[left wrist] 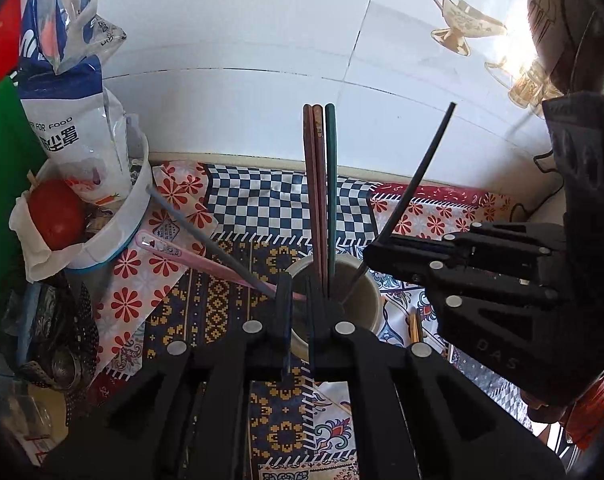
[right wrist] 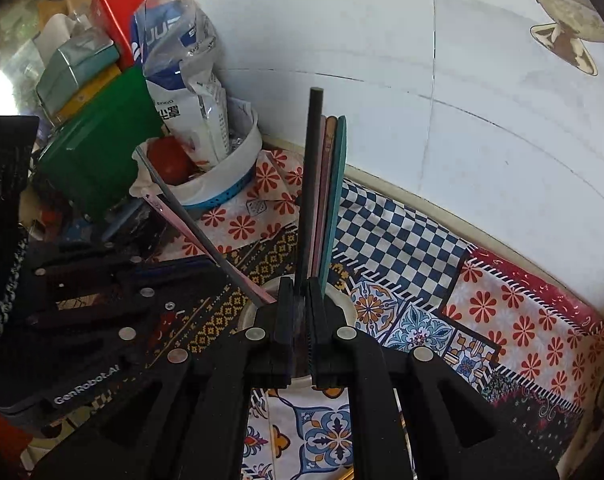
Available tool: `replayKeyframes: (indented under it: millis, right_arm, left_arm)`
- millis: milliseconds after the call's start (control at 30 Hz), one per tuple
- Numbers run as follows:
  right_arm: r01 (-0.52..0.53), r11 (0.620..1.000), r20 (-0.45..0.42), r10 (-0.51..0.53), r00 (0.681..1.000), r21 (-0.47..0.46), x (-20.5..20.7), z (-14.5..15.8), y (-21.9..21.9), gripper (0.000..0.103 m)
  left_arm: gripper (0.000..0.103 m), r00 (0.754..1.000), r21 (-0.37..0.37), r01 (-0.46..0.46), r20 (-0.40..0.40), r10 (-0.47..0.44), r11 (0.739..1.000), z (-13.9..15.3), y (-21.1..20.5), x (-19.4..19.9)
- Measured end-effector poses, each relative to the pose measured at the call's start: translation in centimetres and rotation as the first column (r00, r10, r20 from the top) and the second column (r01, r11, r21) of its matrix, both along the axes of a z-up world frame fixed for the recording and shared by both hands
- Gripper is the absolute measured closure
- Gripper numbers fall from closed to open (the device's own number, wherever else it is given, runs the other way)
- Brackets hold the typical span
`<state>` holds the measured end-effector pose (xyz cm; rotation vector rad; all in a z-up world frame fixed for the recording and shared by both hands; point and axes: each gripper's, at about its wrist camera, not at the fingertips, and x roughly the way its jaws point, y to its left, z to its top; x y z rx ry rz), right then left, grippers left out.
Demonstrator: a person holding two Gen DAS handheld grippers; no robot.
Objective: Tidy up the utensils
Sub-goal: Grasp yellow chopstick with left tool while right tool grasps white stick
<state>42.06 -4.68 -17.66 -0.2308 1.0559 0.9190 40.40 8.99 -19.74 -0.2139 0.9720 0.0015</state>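
Two slim chopsticks I grip, my right fingers (right wrist: 300, 320) clamped on a matte black stick (right wrist: 311, 184), my left fingers (left wrist: 300, 304) pinching shut at the round cream cup (left wrist: 363, 300) rim at lower centre.

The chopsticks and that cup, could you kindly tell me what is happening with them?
A person is sorting chopsticks into a cup on a patterned tablecloth. The right tool is shut on a black chopstick, holding it tilted with its lower end at the cup's mouth. The left tool is shut and sits at the cup's near rim, seemingly steadying it. Reddish-brown chopsticks and a green chopstick already stand in the cup, and a pink chopstick and a grey one lean out to the side.
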Motion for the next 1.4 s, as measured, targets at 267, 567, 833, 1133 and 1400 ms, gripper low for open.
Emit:
replayKeyframes:
  millis: [267, 567, 833, 1133, 1400]
  right_arm:
    - [0.009, 0.999, 0.035, -0.008, 0.999, -0.034, -1.1, 1.3, -0.6, 0.097]
    - [0.074, 0.997, 0.141, -0.072, 0.987, -0.009, -4.0, 5.1, -3.9, 0.082]
    - [0.180, 0.984, 0.219, -0.178, 0.959, 0.007, -6.8, 6.6, -8.7, 0.068]
    - [0.313, 0.947, 0.160, -0.299, 0.941, -0.071, -8.9, 2.9, -14.5, 0.067]
    - [0.382, 0.902, 0.038, -0.383, 0.923, -0.198, -10.6, -3.5, -18.7, 0.067]
  left_arm:
    - [0.092, 0.999, 0.009, -0.008, 0.039, 0.007, 1.000, 2.1, 0.0, -1.7]
    - [0.075, 0.995, 0.034, 0.010, 0.096, -0.013, 0.999, 4.4, -1.6, -4.3]
    - [0.059, 0.992, 0.044, 0.062, 0.109, -0.067, 0.997, 4.6, -4.6, -6.2]
    - [0.059, 0.979, 0.041, 0.204, -0.014, -0.204, 0.978, -0.4, -9.8, -6.7]
    - [0.059, 0.932, -0.004, 0.317, -0.186, -0.312, 0.948, -7.9, -14.2, -6.5]
